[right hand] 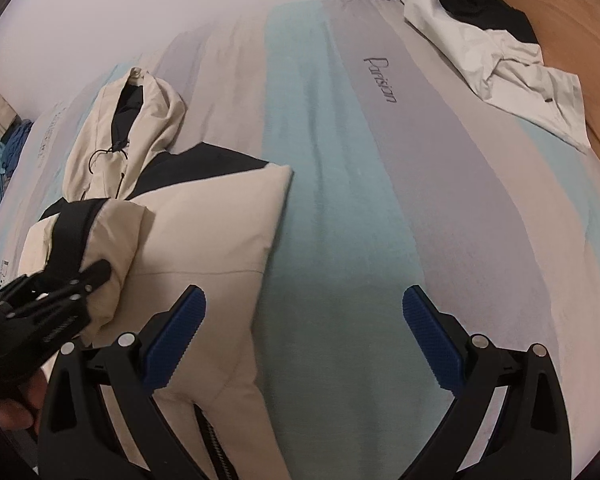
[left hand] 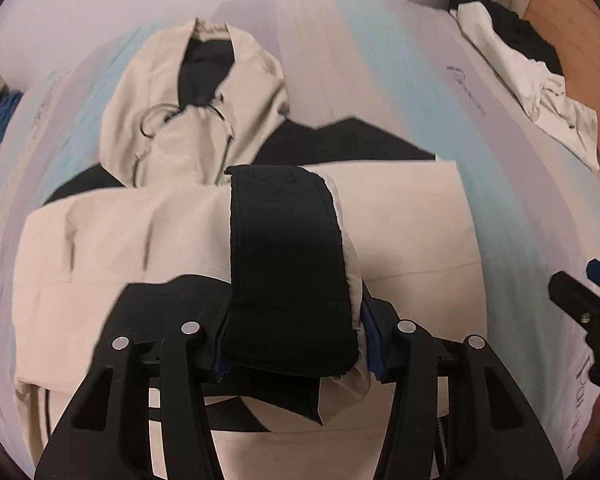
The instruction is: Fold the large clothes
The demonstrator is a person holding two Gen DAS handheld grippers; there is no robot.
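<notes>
A cream-and-black hooded jacket (left hand: 236, 232) lies spread on a bed covered by a striped sheet (right hand: 340, 208) in pale blue, lilac and grey, with the word "Parisian" printed along one stripe. In the left wrist view, the left gripper (left hand: 296, 344) is clamped on the jacket's sleeve cuff (left hand: 288, 264) — a broad black band with cream lining bunched at its sides, pinched between the blue pads (left hand: 374, 354) and lifted above the jacket's body. Beyond the cuff the hood (left hand: 204, 92) lies flat toward the far end of the bed, its dark lining showing and its drawcords looped across the cream fabric. From the right wrist view, the same sleeve is folded across the left half of the jacket, and the left gripper appears at the lower left edge with its fingers around the cuff. The right gripper (right hand: 304, 340) hovers with its jaws spread wide and nothing between them; its left finger sits over the jacket's near edge, close to the zipper (right hand: 212, 440), while its right finger hangs over bare sheet. At the far right corner of the bed a heap of white and black clothes (right hand: 496, 56) lies crumpled, well apart from the jacket — beside it runs a wooden floor (right hand: 560, 32).
</notes>
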